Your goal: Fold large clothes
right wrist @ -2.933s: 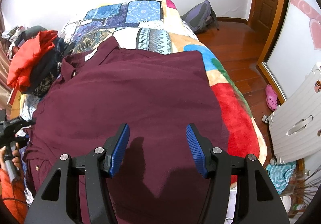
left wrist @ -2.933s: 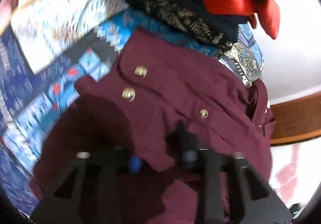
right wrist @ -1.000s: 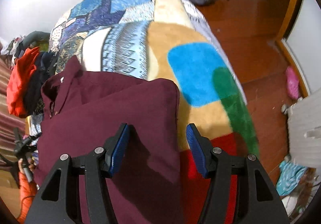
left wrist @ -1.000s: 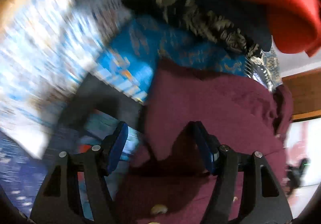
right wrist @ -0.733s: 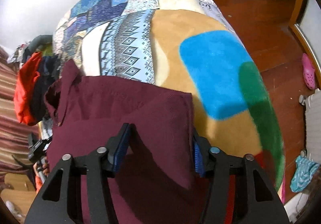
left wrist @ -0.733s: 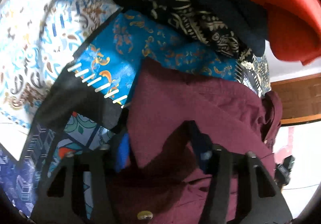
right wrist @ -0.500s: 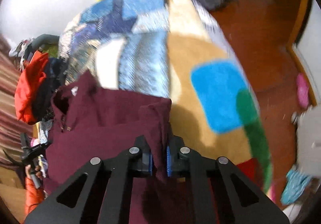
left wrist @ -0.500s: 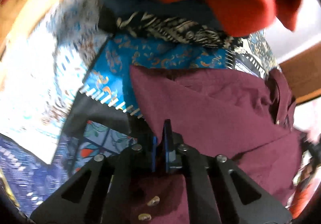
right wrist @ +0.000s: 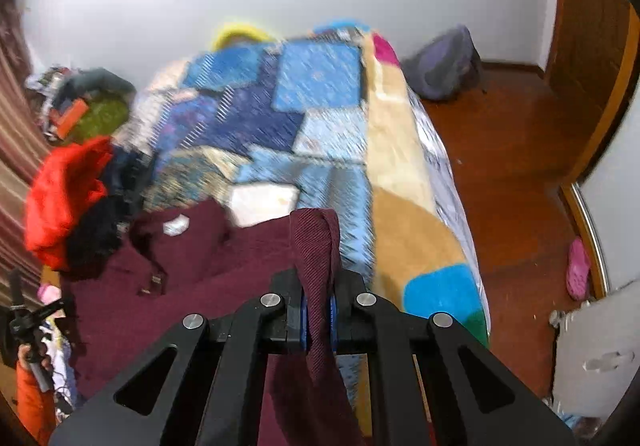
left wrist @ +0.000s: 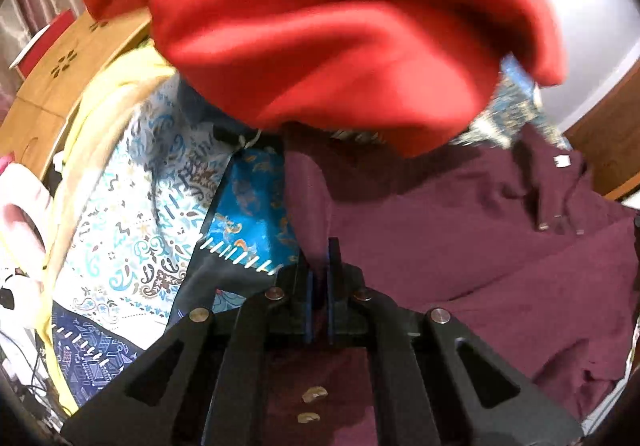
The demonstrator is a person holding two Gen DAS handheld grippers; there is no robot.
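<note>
While lying spread on the bed (right wrist: 404, 150) over the patchwork blanket (right wrist: 320, 86), shirt (left wrist: 460, 222) being pinched at two edges. Left gripper (left wrist: 318, 278) clamping a maroon fold, jaws pressed together on the cloth, two buttons (left wrist: 312, 404) showing below. Right gripper (right wrist: 318, 310) gripping another bunched fold, jaws closed on it, the fabric rising above the fingertips. Collar with white label (right wrist: 176, 224) lying near a red garment (right wrist: 64, 198) heaped beside the shirt.
</note>
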